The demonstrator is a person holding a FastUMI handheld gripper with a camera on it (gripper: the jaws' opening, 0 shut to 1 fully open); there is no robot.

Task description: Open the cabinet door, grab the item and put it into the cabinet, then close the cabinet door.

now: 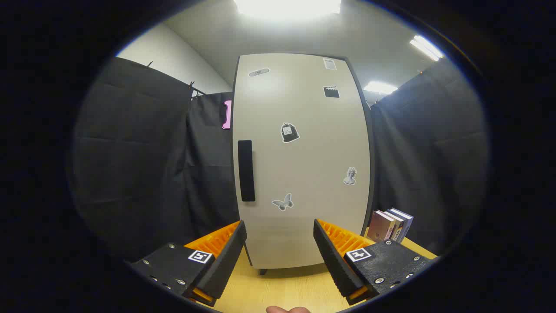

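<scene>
The cabinet [299,161] stands upright on the table [278,289] just beyond the gripper [280,243], door shut, long axis vertical; its handle [246,170] runs vertically along the left edge; fingers spread, holding nothing; books [389,225] stand right of the cabinet.

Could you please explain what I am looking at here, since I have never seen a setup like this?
This is no robot arm: a person holds a two-finger gripper by hand, and the camera rides on it, looking forward along its fingers. The fingers are spread apart with nothing between them. Beyond them stands a pale cabinet on a wooden table; its door is shut, has a dark handle near one edge, and carries small stickers. Beside the cabinet, a few books stand upright. Black cloth walls surround the booth.
</scene>
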